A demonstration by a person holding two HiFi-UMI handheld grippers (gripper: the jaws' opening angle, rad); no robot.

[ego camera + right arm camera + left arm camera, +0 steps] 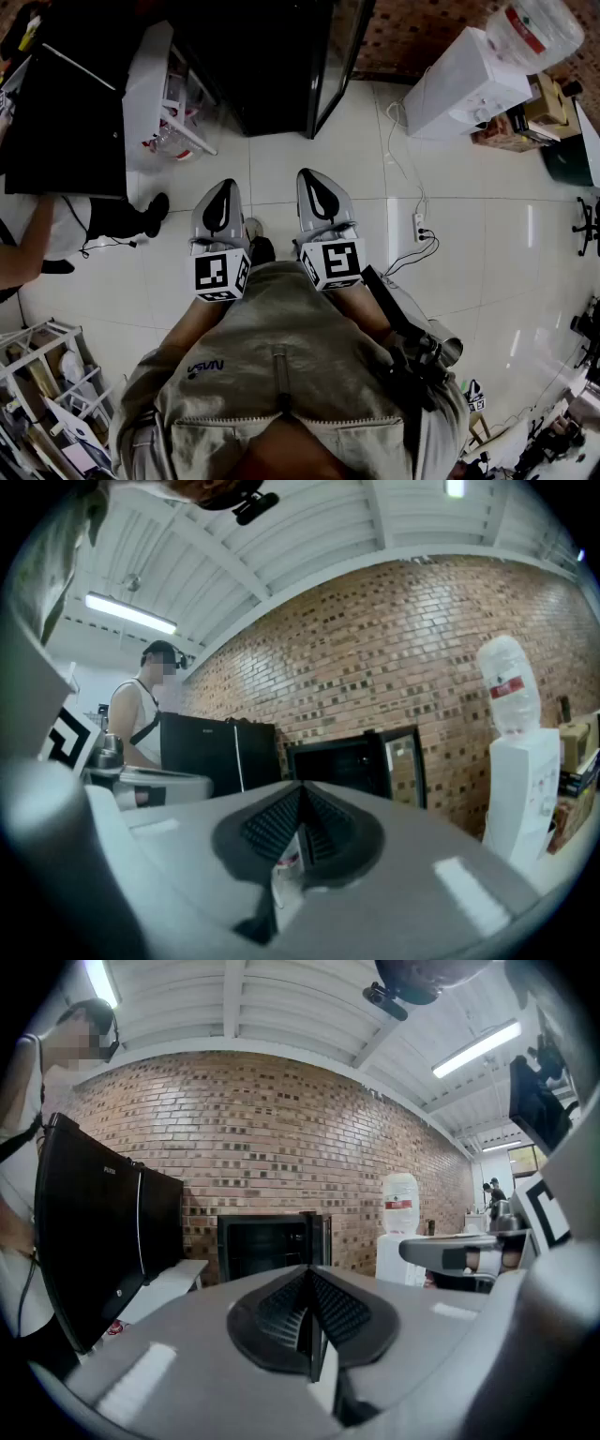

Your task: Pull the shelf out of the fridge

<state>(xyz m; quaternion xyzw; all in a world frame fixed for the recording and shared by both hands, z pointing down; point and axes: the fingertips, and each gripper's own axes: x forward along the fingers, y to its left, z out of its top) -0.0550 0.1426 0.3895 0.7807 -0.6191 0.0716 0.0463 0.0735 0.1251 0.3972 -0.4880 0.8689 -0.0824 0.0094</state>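
Standing approach to the fridge (272,66), seen from above and along both tools. The fridge stands against the brick wall at the far edge of the tiled floor (281,169), straight ahead of both grippers and well apart from them. Its glass door (342,56) is swung open on the person's right side. The shelf to be pulled lies somewhere inside the dark opening (267,1246) and cannot be made out from here; presumably its front edge runs across the opening, so the pull would come straight back toward the person. The left gripper (225,192) has its jaws pressed together on nothing and points in line with the opening. The right gripper (317,180), likewise closed and empty, sits slightly farther forward but lines up with the hinge side and the open door. Bare floor lies between grippers and fridge (no obstacle on the direct line). To the left stand a white table (150,84) and a bystander (37,234). To the right are a water dispenser (459,84) and a power strip (419,225) with its cable, the likeliest trip hazard when stepping back.
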